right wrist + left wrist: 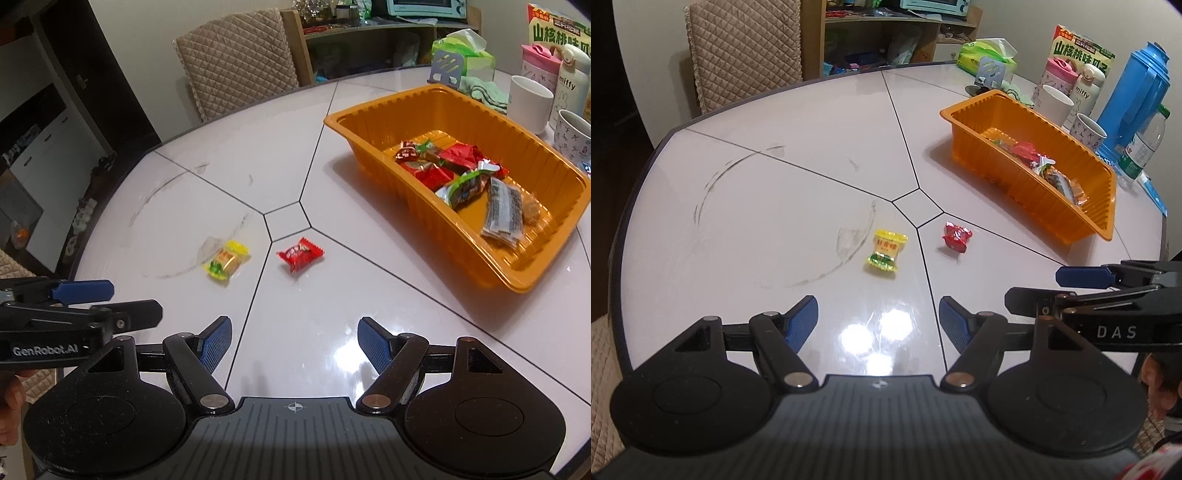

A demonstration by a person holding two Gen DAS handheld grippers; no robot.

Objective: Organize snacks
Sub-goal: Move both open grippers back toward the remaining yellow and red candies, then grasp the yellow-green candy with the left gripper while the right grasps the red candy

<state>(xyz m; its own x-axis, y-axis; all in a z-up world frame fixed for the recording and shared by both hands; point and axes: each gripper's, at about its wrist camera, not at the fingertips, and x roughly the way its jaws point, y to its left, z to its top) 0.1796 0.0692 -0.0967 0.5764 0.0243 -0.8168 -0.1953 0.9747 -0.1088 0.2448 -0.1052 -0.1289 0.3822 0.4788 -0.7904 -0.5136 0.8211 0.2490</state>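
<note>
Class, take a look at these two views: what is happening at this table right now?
A person is tidying snacks with a handheld gripper in each hand. Several wrapped snacks already lie in the orange tray. Two are still out on the table: a yellow candy and a red candy, side by side and apart. The left gripper and right gripper both hang above the table with jaws open, holding nothing.

wall: pale | chair point(236, 62): quilted beige | shelf point(882, 33): wooden, cluttered | table point(775, 192): glossy, glare
</note>
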